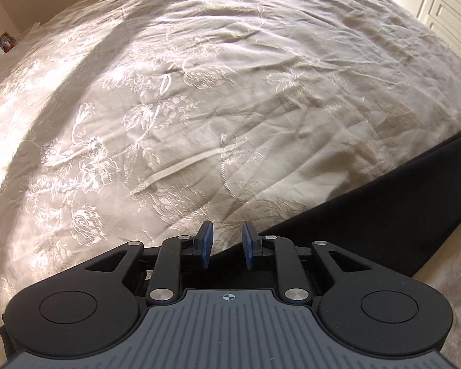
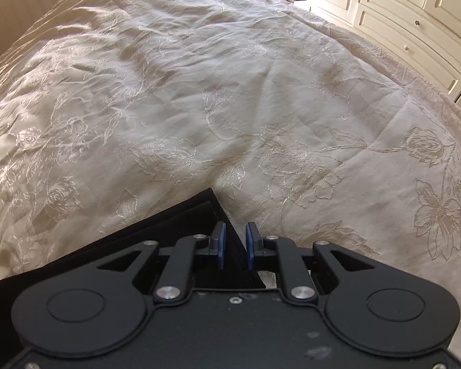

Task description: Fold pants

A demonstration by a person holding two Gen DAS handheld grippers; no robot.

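A bed (image 1: 199, 61) is covered by a cream bedspread (image 2: 199, 77) embroidered with pale flowers and stems. The bedspread is creased across its whole width, and bands of sunlight and shadow are cast over it. Black pants (image 1: 368, 209) are laid flat directly on the bedspread near its close edge, folded into layers, as is shown by the stacked edges at one corner (image 2: 210, 198) in the right wrist view.

The black fabric pants (image 1: 368, 212) lie flat on the bed, folded into layers with stacked edges meeting at a corner (image 2: 210, 198).
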